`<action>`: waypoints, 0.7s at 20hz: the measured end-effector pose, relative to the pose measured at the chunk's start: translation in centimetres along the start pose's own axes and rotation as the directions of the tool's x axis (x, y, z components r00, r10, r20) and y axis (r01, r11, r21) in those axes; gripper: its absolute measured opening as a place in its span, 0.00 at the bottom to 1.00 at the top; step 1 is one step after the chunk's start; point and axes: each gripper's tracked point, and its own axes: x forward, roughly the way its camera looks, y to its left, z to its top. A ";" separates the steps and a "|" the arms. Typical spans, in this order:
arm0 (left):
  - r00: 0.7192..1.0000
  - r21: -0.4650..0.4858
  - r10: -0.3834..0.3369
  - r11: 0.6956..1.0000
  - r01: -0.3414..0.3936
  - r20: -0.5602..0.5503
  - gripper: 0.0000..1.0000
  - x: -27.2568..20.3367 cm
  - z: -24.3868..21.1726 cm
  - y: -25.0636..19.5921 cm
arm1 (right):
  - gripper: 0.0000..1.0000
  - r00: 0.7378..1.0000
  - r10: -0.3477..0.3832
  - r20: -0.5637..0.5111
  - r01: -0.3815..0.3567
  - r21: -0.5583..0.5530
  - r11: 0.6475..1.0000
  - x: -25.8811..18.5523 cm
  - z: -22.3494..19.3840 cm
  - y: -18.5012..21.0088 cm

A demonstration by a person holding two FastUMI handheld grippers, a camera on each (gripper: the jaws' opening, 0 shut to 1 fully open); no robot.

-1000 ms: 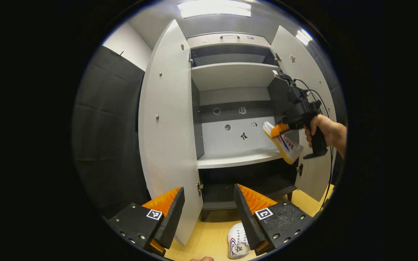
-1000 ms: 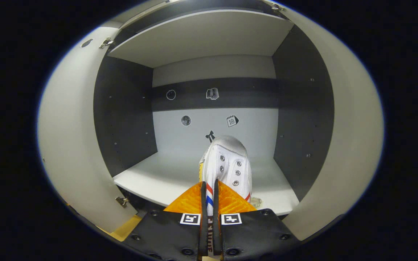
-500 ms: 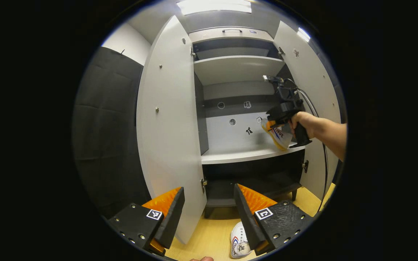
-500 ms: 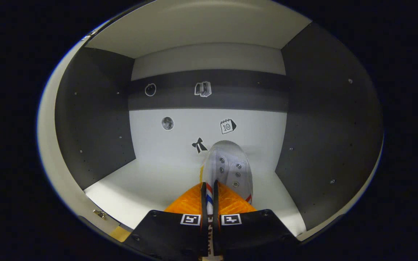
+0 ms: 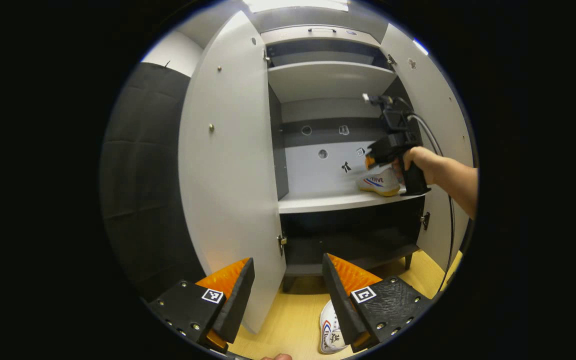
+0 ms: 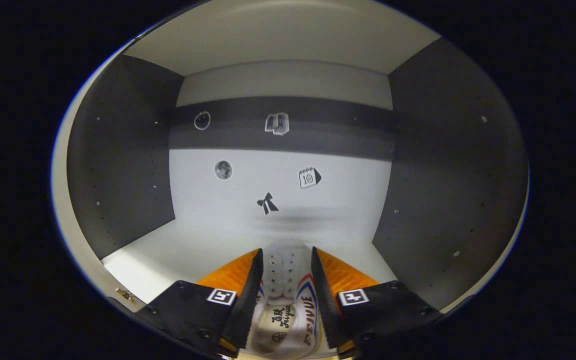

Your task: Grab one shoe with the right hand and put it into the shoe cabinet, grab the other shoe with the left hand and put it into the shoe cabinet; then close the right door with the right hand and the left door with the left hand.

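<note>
Right hand-held gripper [image 6: 286, 280] gaping wide, straddling shoe [image 6: 284, 300] resting on shelf [image 6: 183, 247]; withdrawing carelessly risking snagging, dragging it off. Left hand-held gripper [image 5: 288, 285] hovering wide, holding nothing, above second shoe [image 5: 329, 330] on floor [image 5: 293, 320].

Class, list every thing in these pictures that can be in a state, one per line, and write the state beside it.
Left door: open.
Right door: open.
First shoe: resting on the middle shelf, sole down.
Second shoe: lying on the floor.
Right gripper: fingers apart, straddling the first shoe.
Left gripper: open, holding nothing.
</note>
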 end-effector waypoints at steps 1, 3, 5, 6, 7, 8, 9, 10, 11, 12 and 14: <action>1.000 -0.003 -0.016 1.000 0.016 -0.009 0.74 0.2 -0.3 -0.2 | 0.75 1.000 0.000 0.020 0.000 -0.004 1.000 -0.9 0.5 0.0; 0.999 -0.002 -0.045 0.999 0.045 -0.024 0.74 0.7 -0.7 -0.7 | 0.96 0.998 0.011 0.057 -0.011 -0.004 1.000 -3.2 1.0 0.3; 0.997 -0.024 -0.070 0.997 0.069 -0.035 0.74 1.5 -1.0 -0.9 | 0.98 0.995 0.015 0.094 -0.013 -0.026 1.000 -5.4 1.3 0.3; 0.995 -0.041 -0.089 0.995 0.087 -0.044 0.74 1.9 -1.2 -1.2 | 0.98 0.994 0.017 0.109 -0.013 -0.038 0.999 -6.6 1.3 0.3; 0.994 -0.058 -0.101 0.993 0.098 -0.052 0.74 2.0 -1.4 -1.3 | 0.98 0.993 0.012 0.120 -0.007 -0.047 0.999 -7.9 1.2 0.3; 0.991 -0.073 -0.116 0.991 0.111 -0.060 0.74 2.2 -1.7 -1.4 | 0.98 0.991 0.010 0.132 -0.003 -0.051 0.999 -9.2 1.0 0.2; 0.989 -0.083 -0.128 0.989 0.122 -0.069 0.74 2.4 -2.1 -1.6 | 0.98 0.990 0.014 0.144 -0.007 -0.052 0.999 -10.4 0.9 0.2; 0.988 -0.089 -0.138 0.987 0.131 -0.075 0.74 2.8 -2.4 -1.7 | 0.97 0.988 0.017 0.155 -0.010 -0.048 0.999 -11.7 0.7 0.2; 0.986 -0.091 -0.148 0.986 0.141 -0.082 0.74 3.1 -2.8 -1.8 | 0.97 0.986 0.024 0.163 -0.017 -0.042 0.999 -12.9 0.3 0.3; 0.983 -0.090 -0.160 0.984 0.152 -0.089 0.74 3.3 -3.1 -2.0 | 0.98 0.985 0.033 0.171 -0.027 -0.037 0.999 -13.9 -0.1 0.4; 0.979 -0.076 -0.176 0.983 0.169 -0.104 0.74 3.7 -3.9 -2.2 | 0.99 0.983 0.031 0.182 -0.026 -0.031 0.999 -15.8 -1.0 0.2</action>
